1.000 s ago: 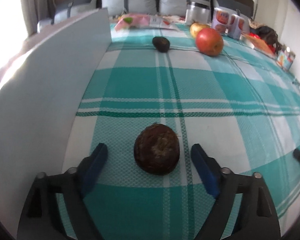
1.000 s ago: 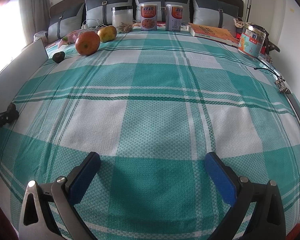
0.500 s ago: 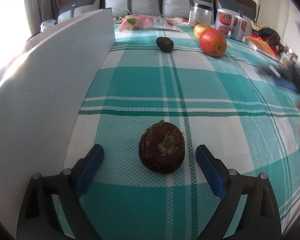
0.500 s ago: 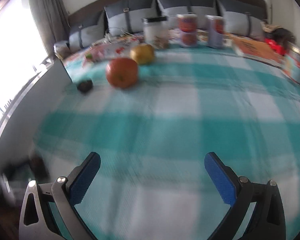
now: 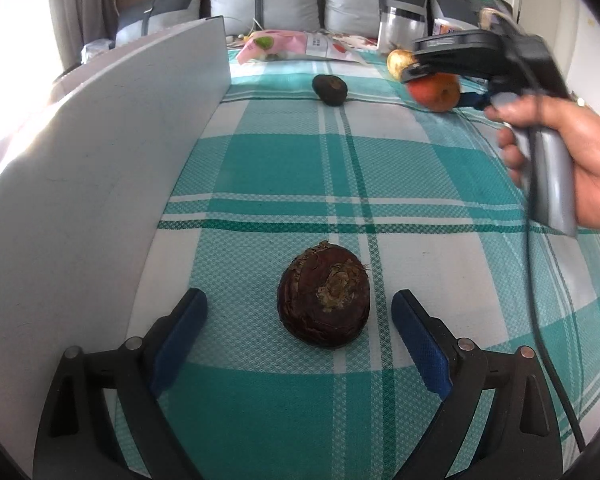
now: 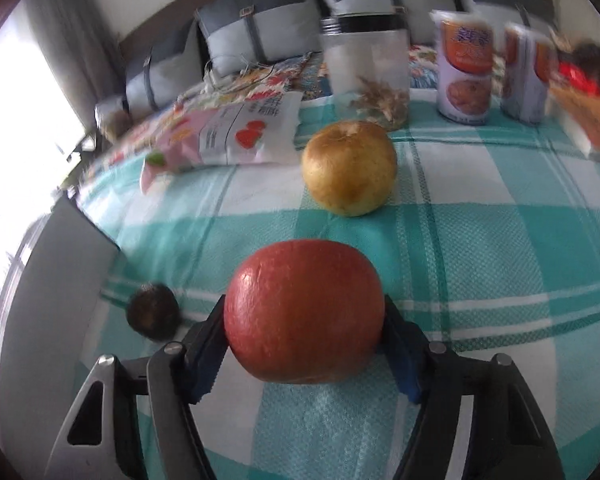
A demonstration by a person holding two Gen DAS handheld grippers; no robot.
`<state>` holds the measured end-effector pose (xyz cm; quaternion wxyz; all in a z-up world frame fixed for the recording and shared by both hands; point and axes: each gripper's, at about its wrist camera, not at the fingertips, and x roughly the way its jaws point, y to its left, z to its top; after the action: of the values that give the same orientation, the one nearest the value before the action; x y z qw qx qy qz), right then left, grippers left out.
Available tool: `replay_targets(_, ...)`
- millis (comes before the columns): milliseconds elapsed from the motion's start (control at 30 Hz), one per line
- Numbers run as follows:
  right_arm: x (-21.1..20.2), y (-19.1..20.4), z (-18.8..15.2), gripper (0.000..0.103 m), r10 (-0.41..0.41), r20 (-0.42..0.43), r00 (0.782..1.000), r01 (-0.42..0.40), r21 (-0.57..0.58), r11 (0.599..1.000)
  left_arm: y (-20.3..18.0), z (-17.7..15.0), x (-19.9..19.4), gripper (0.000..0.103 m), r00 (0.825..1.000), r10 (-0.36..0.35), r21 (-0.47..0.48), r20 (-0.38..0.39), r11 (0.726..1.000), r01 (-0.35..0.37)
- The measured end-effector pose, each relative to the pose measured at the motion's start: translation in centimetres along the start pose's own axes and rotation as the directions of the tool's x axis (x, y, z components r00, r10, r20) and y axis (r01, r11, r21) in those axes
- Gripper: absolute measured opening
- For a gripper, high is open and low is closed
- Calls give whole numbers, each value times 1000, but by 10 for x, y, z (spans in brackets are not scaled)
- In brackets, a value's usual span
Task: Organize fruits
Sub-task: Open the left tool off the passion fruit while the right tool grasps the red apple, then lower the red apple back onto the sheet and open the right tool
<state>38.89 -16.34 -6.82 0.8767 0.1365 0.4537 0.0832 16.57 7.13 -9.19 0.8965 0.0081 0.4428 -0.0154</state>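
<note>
A grey panel [image 5: 100,168] stands along the left edge of the checked bedspread [image 5: 284,168]. My left gripper [image 5: 300,320] is spread wide around a dark brown round fruit [image 5: 323,294], pads clear of it on both sides. An avocado [image 5: 330,89] lies near the far end of the panel. My right gripper [image 6: 303,340] is closing on the red apple [image 6: 303,312], both pads against its sides. The yellow apple [image 6: 349,168] sits just beyond, before a jar [image 6: 363,56] and cans [image 6: 465,76].

No legible text on the blurred cans [image 6: 465,76] or packet [image 6: 236,132].
</note>
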Motion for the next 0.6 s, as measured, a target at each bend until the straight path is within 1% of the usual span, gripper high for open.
replay_targets(67, -13, -10, -5, 69, 30, 17, 999, -30, -4, 1000, 0, 0, 0, 95, 1000, -1, 0, 0, 1000, 1)
replay_targets(100, -20, -15, -10, 69, 44, 10, 999, -44, -14, 999, 0, 0, 0, 95, 1000, -1, 0, 0, 1000, 1)
replay_targets(167, -38, -25, -22, 69, 77, -16, 997, -78, -52, 996, 0, 0, 0, 95, 1000, 0, 0, 0, 1000, 0)
replay_targets(267, -79, -42, -47, 69, 118, -58, 991, -124, -122, 985, 0, 0, 0, 95, 1000, -1, 0, 0, 1000, 1)
replay_targets(333, -107, -53, -69, 69, 130, -108, 986, -148, -176, 973, 0, 0, 0, 95, 1000, -1, 0, 0, 1000, 1)
replay_targets(400, -126, -61, -86, 69, 105, -176, 979, -144, -228, 963, 0, 0, 0, 95, 1000, -1, 0, 0, 1000, 1)
replay_targets(500, -138, -64, -106, 69, -9, -294, 956, -95, -337, 937, 0, 0, 0, 95, 1000, -1, 0, 0, 1000, 1)
replay_targets(567, -140, -61, -116, 69, -79, -347, 935, -74, -404, 912, 0, 0, 0, 95, 1000, -1, 0, 0, 1000, 1)
replay_targets(600, -138, -58, -119, 69, -100, -358, 928, -69, -432, 899, 0, 0, 0, 95, 1000, -1, 0, 0, 1000, 1)
